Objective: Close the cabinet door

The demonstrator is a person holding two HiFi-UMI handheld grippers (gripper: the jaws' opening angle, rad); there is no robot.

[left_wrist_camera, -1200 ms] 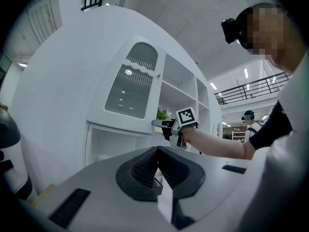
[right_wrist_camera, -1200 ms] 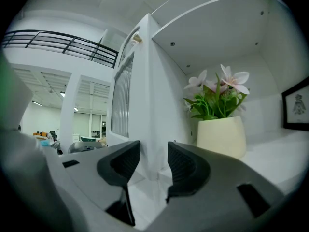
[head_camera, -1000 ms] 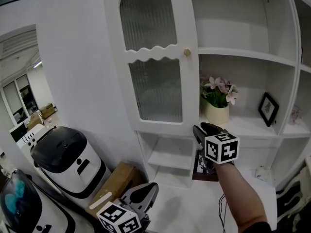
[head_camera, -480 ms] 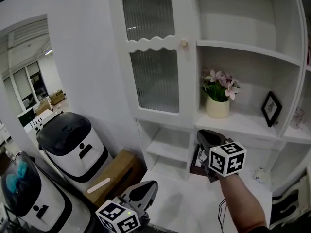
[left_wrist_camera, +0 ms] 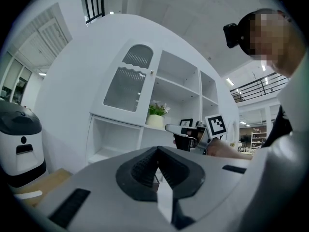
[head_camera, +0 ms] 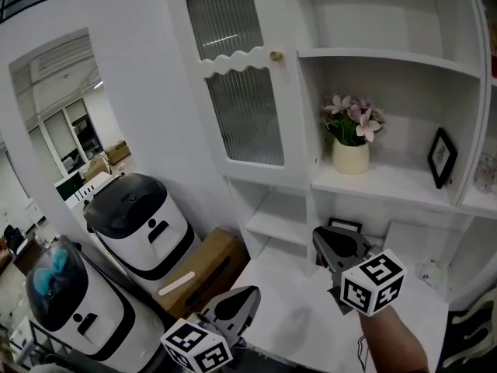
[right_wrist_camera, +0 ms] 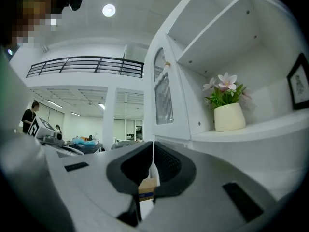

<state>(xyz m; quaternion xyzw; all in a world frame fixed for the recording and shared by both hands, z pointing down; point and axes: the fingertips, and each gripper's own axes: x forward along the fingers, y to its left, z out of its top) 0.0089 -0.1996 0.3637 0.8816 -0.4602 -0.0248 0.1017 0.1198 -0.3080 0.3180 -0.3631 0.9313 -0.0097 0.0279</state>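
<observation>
The white cabinet door point(head_camera: 233, 76) with ribbed glass and a small brass knob point(head_camera: 276, 56) stands swung open at the left of the open shelves. In the right gripper view the door point(right_wrist_camera: 164, 98) shows nearly edge-on. My right gripper point(head_camera: 324, 239) is shut and empty, low in front of the bottom shelf and well below the knob. My left gripper point(head_camera: 250, 294) is also shut with nothing in it, lower and to the left. Each gripper's own view shows its jaws point(left_wrist_camera: 157, 170) point(right_wrist_camera: 152, 166) pressed together. Neither gripper touches the door.
A potted flower point(head_camera: 351, 155) and a picture frame point(head_camera: 440, 158) stand on the middle shelf. Left of the cabinet are a white bin with a black lid point(head_camera: 140, 224), a cardboard box point(head_camera: 202, 270) and a white unit with a blue top point(head_camera: 66, 294).
Both grippers have drawn back and sunk lower in the head view, away from the shelves. The door hangs open as before.
</observation>
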